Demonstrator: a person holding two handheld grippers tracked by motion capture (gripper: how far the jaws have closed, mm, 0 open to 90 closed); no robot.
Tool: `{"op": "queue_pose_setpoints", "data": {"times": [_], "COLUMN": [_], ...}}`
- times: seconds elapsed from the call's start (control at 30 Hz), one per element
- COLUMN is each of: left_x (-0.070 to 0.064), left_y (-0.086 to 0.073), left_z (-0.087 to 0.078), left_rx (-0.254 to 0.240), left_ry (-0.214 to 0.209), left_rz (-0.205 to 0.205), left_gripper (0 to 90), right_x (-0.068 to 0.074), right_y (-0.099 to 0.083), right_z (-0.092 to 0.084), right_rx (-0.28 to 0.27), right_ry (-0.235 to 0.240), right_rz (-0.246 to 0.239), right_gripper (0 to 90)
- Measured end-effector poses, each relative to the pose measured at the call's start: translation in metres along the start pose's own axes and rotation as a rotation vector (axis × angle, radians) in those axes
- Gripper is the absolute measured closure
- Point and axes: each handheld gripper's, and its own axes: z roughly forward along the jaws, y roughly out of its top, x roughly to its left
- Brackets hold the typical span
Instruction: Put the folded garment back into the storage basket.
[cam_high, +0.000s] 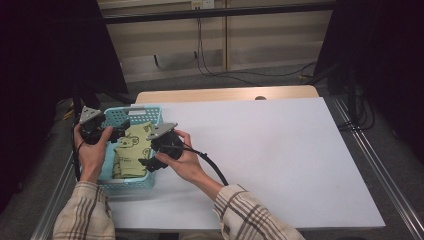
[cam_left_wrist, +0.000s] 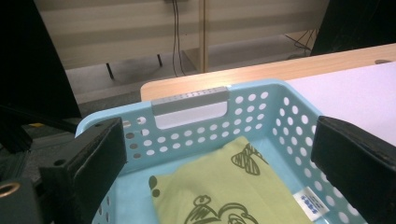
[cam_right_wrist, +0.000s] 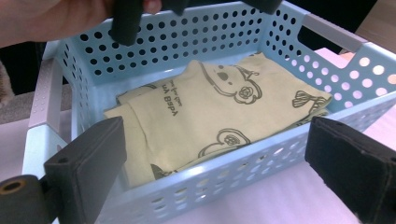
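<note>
- While both hands hover at the bench's (cam_high: 280, 150) left edge, one pale blue perforated basket (cam_high: 150, 112) sits there, holding one folded cloth (cam_high: 131, 150).
- The cloth is yellow-green, printed with dark outline bear faces and a line of lettering, and carries a small white label; it lies flat on the basket's floor.
- Left gripper (cam_high: 116, 133): jaws wide apart over the basket's left rim, nothing between them.
- Right gripper (cam_high: 147, 162): jaws likewise apart, at the basket's right wall, gripping nothing.
</note>
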Motion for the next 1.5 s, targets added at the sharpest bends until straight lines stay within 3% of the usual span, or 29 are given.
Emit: {"op": "queue_pose_setpoints", "data": {"times": [0.23,0.27,0.3,0.37,0.4,0.43,0.47,0.57,0.67,0.7,0.73,1.33,1.5], "left_x": [-0.009,-0.013,-0.015,-0.015,-0.016,-0.016,-0.019,-0.022,-0.026,-0.026,-0.030,-0.040,-0.045], "left_y": [-0.003,-0.003,-0.003,-0.003,-0.002,-0.002,-0.003,-0.005,-0.006,-0.006,-0.008,-0.020,-0.021], "left_z": [-0.006,-0.010,-0.010,-0.012,-0.016,-0.016,-0.017,-0.020,-0.025,-0.025,-0.028,-0.053,-0.062], "left_rx": [-0.027,-0.027,-0.042,-0.032,-0.038,-0.038,-0.063,-0.047,-0.051,-0.051,-0.065,-0.109,-0.126], "left_ry": [-0.010,-0.037,-0.013,-0.029,-0.006,-0.006,-0.023,-0.030,-0.025,-0.025,-0.035,-0.020,-0.012], "left_rz": [0.014,0.009,0.025,0.035,0.044,0.044,0.012,0.017,0.056,0.056,0.028,0.008,0.019], "left_gripper": [3.9,3.9,3.9,3.9,3.9,3.9,3.9,3.9,3.9,3.9,3.9,4.2,4.6], "right_x": [-0.003,-0.003,-0.004,-0.005,-0.005,-0.006,-0.007,-0.008,-0.010,-0.010,-0.011,-0.015,-0.018], "right_y": [-0.002,-0.003,-0.003,-0.004,-0.005,-0.006,-0.007,-0.009,-0.013,-0.013,-0.015,-0.029,-0.037], "right_z": [-0.006,-0.008,-0.009,-0.011,-0.014,-0.015,-0.017,-0.020,-0.024,-0.024,-0.027,-0.053,-0.063], "right_rx": [-0.021,-0.023,-0.030,-0.038,-0.053,-0.055,-0.061,-0.075,-0.091,-0.091,-0.099,-0.162,-0.173], "right_ry": [-0.039,-0.051,-0.056,-0.053,-0.057,-0.061,-0.064,-0.077,-0.093,-0.093,-0.094,-0.178,-0.211], "right_rz": [0.008,0.019,0.018,0.023,0.039,0.042,0.047,0.050,0.063,0.063,0.070,0.112,0.112], "right_gripper": [4.4,4.4,4.4,4.4,4.3,4.3,4.3,4.3,4.4,4.4,4.4,1.9,1.9]}}
